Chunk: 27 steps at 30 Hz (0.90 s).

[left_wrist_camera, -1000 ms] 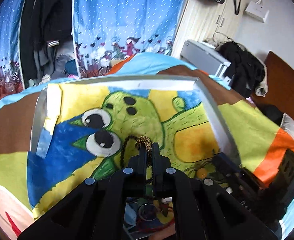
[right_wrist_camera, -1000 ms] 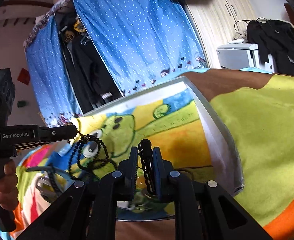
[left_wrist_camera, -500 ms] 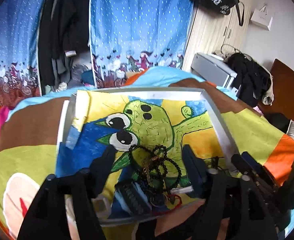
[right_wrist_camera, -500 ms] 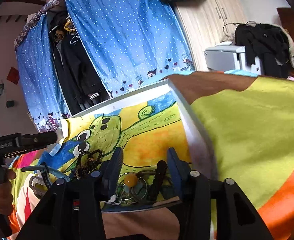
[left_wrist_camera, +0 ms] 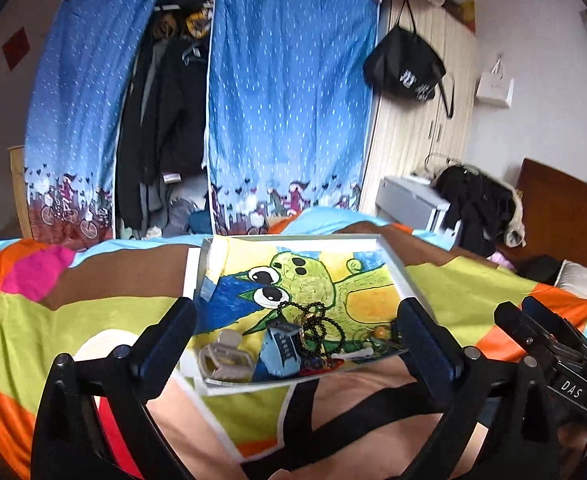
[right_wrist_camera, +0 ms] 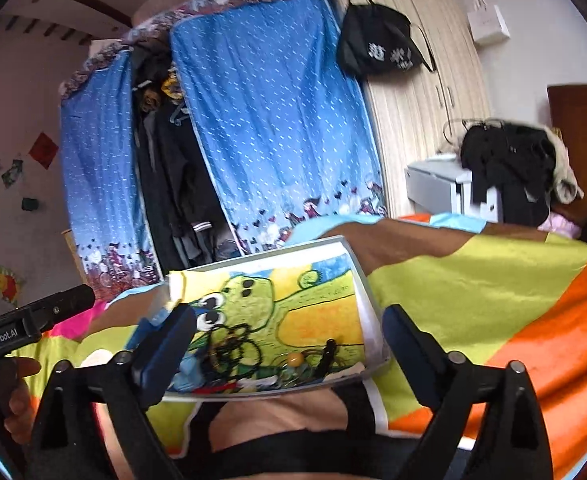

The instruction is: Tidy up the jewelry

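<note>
Jewelry: a black bead necklace (left_wrist_camera: 319,326) lies heaped at the near end of the tray (left_wrist_camera: 391,258), among a chain, a clip and a small blue box (left_wrist_camera: 281,350). We hold both the left gripper (left_wrist_camera: 297,336) and the right gripper (right_wrist_camera: 287,346) spread wide and empty, short of that near end. The necklace lies nearer our left gripper, coiled, showing no clear long axis.

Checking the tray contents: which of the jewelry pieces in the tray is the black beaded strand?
The black beaded strand is the looped pile mid-tray, below the cartoon's eyes; the amber bead sits to its right, the beige clip to its left.
</note>
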Tool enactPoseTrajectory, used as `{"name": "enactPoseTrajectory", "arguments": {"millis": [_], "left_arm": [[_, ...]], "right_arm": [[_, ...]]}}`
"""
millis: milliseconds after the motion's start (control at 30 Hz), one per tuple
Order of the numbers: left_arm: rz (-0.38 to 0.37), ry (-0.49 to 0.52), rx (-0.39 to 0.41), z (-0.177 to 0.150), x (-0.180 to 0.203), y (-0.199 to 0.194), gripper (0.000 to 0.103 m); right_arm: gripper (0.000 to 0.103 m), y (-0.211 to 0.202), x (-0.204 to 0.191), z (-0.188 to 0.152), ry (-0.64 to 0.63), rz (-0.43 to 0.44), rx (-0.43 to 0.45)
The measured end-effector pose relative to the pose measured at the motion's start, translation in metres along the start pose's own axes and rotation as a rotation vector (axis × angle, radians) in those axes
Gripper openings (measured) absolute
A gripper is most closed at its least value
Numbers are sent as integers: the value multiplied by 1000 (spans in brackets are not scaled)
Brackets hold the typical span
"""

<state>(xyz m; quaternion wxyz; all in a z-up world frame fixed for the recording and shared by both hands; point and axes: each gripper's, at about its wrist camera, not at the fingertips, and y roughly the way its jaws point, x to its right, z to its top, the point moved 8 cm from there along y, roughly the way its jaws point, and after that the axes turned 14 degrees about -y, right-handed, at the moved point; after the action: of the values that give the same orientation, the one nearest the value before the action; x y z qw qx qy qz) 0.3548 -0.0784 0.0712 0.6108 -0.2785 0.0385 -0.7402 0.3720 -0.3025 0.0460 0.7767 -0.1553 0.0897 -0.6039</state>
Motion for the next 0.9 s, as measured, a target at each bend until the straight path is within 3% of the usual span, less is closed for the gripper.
{"name": "enactPoseTrajectory", "arguments": {"millis": [133,467,900], "left_arm": [[-9,1,27,-11,0,-38,98],[-10,20,81,-50,-13,-126,100],[47,2,38,-120,-52,-168,100]], "right_arm": [[103,-37,-21,5,-42,5,30],[103,-115,-60,-16,-100,-32,84],[103,-159,-99,-79,-74,-40,-27]]}}
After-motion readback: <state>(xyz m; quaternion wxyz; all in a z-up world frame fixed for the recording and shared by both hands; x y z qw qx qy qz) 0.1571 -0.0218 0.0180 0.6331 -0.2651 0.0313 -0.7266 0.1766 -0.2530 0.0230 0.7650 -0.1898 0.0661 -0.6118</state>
